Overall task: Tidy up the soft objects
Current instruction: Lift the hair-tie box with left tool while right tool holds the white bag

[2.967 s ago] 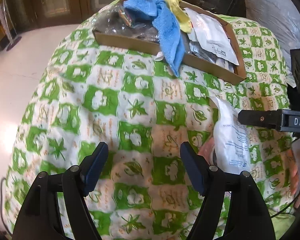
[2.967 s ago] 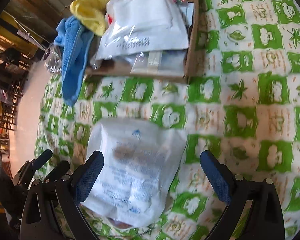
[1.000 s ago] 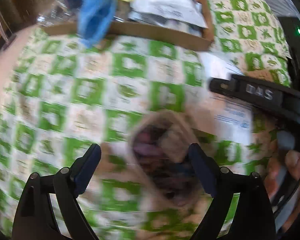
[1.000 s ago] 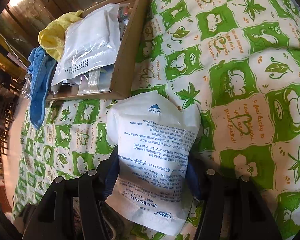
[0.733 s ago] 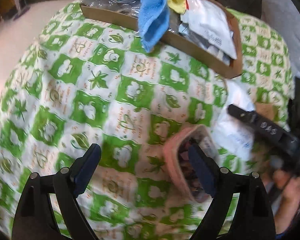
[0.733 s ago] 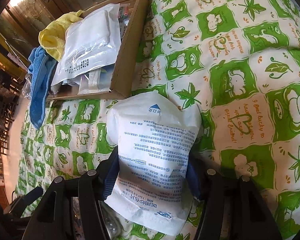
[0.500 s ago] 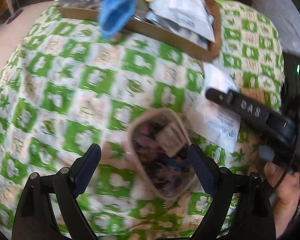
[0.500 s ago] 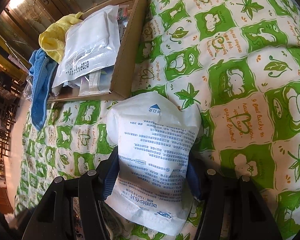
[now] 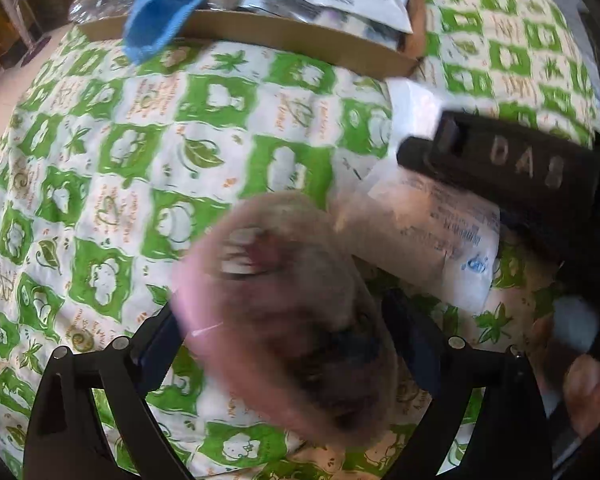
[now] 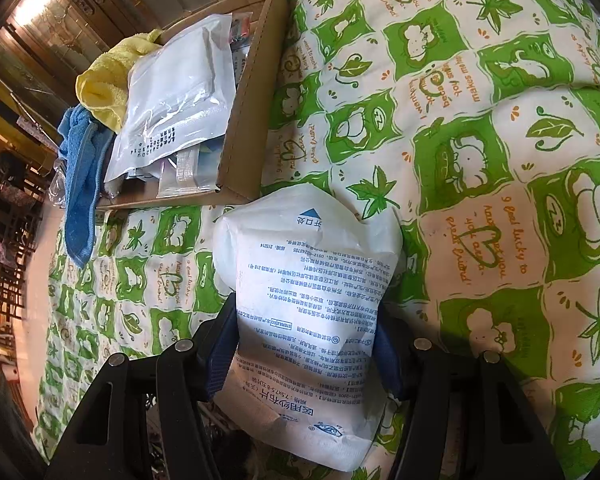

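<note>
A soft pink-rimmed pouch [image 9: 284, 300] with mixed small items inside lies on the green-and-white quilt [image 9: 112, 216], blurred by motion. My left gripper [image 9: 286, 344] hangs right over it, its jaws wide on either side of the pouch; I see no squeeze. A white printed packet [image 10: 312, 280] sits just right of the pouch, seen also in the left wrist view as the white packet [image 9: 432, 224]. My right gripper [image 10: 304, 332] is shut on the packet's lower half, pads pressing both edges.
A shallow cardboard tray [image 10: 252, 92] lies beyond, holding white plastic bags [image 10: 172, 96] and a yellow towel [image 10: 104, 80]. A blue towel [image 10: 80, 184] hangs over its edge onto the quilt. A person's hand [image 9: 584, 384] grips the right tool.
The left gripper has swung in over the pink pouch and dropped closer, so the pouch now fills the gap between its jaws. The right gripper and its packet have stayed still.
</note>
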The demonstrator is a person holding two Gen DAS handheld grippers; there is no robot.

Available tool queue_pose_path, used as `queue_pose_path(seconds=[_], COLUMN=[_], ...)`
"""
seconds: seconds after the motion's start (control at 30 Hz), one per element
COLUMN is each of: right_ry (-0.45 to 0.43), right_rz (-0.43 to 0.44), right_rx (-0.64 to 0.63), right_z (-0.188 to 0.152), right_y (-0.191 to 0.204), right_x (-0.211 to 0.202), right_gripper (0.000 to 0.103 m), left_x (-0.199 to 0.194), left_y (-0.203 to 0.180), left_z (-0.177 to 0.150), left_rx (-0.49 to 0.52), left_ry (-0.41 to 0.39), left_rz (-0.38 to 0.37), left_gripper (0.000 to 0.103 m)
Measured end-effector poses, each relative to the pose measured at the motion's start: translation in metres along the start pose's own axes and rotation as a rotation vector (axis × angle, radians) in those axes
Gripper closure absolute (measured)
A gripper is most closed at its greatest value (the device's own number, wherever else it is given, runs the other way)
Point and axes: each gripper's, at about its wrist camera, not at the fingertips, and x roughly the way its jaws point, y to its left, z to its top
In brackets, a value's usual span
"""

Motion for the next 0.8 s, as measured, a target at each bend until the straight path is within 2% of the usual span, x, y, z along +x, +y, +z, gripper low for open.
queue_pose_path(seconds=[0.13,0.4,0.53,0.67,0.8], right_ry=[0.000,-0.002,-0.005,-0.011,-0.018], right_rz=[0.006,0.006,-0.009,-0.035,-0.038], right_rx=[0.005,0.004,-0.019,-0.054,-0.065], right_z=[0.000,-0.001,-0.004,-0.007,-0.009], right_y=[-0.001,0.000,0.006,0.015,0.020], right_x=[-0.001,-0.002,-0.002,-0.001,-0.002], right_gripper=[0.045,0.044,0.043,0.042,0.042], left_x=[0.010,0.003,-0.002,-0.012,-0.014], left_y=[-0.016,-0.010,0.015,0.031,0.038], left_z=[-0.003,-0.010,-0.011,-0.005,0.001], left_rx=[0.043,0.098,0.102,0.090,0.055], left_ry=[-0.017,-0.028,-0.022,-0.068,-0.080], left_rz=[0.004,-0.039,-0.093,-0.077,-0.090], left_gripper=[0.011,0.014,0.014,0.014,0.014])
